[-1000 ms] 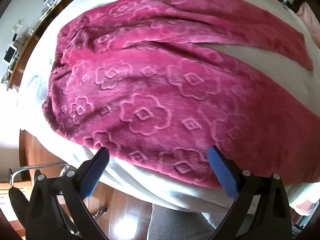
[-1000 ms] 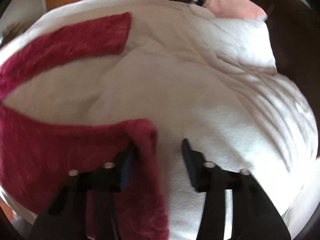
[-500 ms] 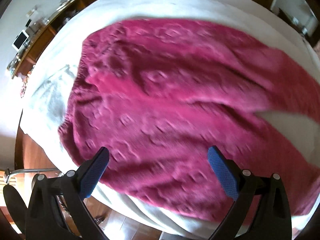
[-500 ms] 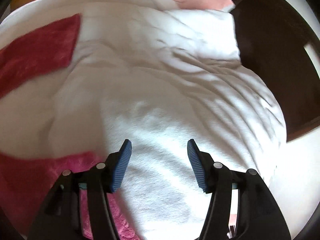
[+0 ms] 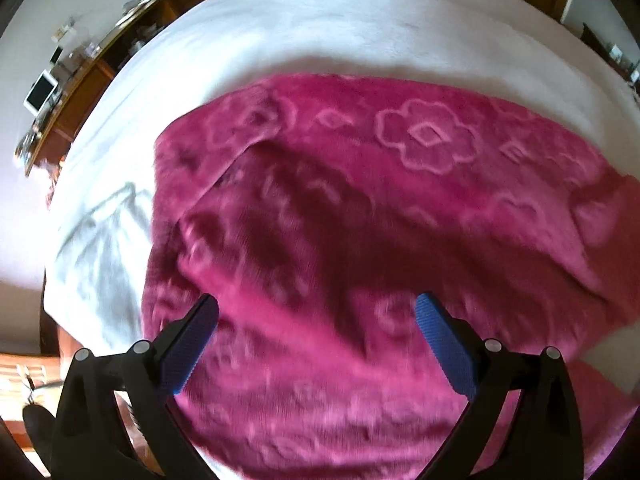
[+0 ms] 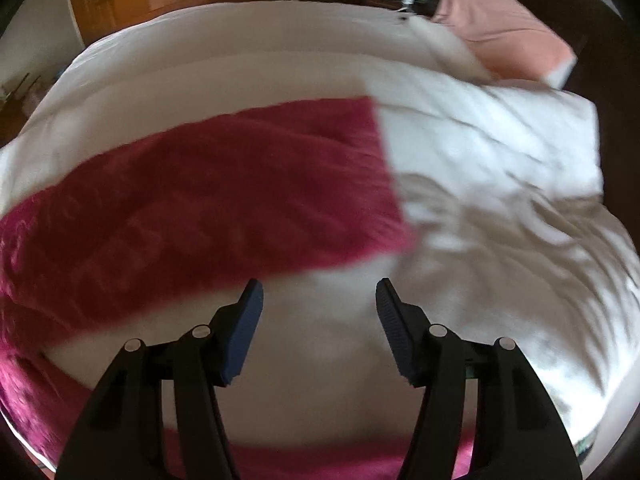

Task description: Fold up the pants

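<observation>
The pink fleece pants [image 5: 360,216] with a flower pattern lie spread on the white bed. My left gripper [image 5: 316,320] is open and empty, hovering over the waist end of the pants. In the right wrist view a pant leg [image 6: 224,196] stretches across the bed and ends in a straight hem at the right. My right gripper [image 6: 318,304] is open and empty, over white cover just in front of that leg. More pink fabric [image 6: 24,396] shows at the lower left edge.
The white bed cover [image 6: 500,216] is rumpled at the right, with a pink pillow [image 6: 504,32] at the headboard. A wooden shelf with small items [image 5: 60,92] runs along the left wall. The bed's near edge [image 5: 80,280] drops off at the left.
Both grippers have moved forward over the bed. The right gripper has let go of the near pant leg and now faces the far leg. The left view has closed in on the waist.
</observation>
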`<state>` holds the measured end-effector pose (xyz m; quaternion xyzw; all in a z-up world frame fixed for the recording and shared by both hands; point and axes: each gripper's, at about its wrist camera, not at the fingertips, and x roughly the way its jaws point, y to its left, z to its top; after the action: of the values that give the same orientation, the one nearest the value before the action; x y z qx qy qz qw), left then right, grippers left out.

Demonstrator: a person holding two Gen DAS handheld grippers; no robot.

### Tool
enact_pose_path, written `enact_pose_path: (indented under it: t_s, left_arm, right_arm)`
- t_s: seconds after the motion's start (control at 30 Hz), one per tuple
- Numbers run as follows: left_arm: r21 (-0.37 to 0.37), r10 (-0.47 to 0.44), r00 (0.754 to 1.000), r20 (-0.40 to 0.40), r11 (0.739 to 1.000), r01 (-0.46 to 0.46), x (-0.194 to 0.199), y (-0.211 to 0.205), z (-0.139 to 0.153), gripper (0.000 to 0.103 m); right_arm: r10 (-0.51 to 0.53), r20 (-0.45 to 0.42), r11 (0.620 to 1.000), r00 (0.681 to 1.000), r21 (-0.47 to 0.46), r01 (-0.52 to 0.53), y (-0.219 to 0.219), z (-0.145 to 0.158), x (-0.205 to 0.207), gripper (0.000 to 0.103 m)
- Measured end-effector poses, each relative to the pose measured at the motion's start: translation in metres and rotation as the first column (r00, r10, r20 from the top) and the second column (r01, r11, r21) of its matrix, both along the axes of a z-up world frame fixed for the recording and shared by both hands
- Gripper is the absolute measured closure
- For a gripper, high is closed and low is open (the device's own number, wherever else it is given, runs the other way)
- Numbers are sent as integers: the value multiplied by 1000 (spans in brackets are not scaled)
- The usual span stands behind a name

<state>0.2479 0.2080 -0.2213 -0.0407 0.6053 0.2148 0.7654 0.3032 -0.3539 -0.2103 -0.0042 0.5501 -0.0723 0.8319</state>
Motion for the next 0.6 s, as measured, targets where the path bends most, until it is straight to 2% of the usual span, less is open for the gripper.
enact_pose_path:
  t_s: [0.1, 0.2, 0.23, 0.3, 0.37, 0.47, 0.5, 0.57, 0.6]
  left_arm:
    - [17, -35, 999, -16, 999, 35, 27, 3, -14, 5]
    - [31, -47, 999, -26, 998, 48, 48, 8, -25, 5]
    - [34, -47, 999, -27, 998, 48, 53, 9, -27, 5]
    - [36, -43, 999, -23, 998, 44, 62, 13, -30, 5]
    - [31, -35, 999, -17, 999, 36, 67, 16, -31, 5]
    - [19, -25, 1000, -14, 1000, 25, 76, 16, -33, 5]
    - [18, -27, 999, -17, 999, 27, 80, 15, -35, 5]
    - [18, -36, 999, -24, 999, 36, 86, 9, -38, 5]
    - [20, -43, 999, -29, 999, 43, 89, 5, -39, 5]
  right_arm:
    - [-34, -44, 999, 998, -27, 32, 5, -23, 28, 43]
    - [-174, -66, 984, 982, -39, 172, -18, -36, 41, 43]
    - [-254, -73, 967, 964, -13, 254, -34, -39, 41, 43]
    - [-346, -82, 936, 935, 39, 350, -57, -41, 39, 43]
    - [-379, -91, 919, 921, 79, 386, -73, -45, 39, 43]
    - [-378, -99, 909, 920, 150, 390, -83, -51, 45, 43]
    - [-374, -97, 907, 922, 169, 386, -85, -53, 48, 46]
    - [-365, -106, 907, 925, 183, 378, -89, -59, 53, 62]
    - [-356, -107, 911, 928, 179, 371, -88, -61, 56, 80]
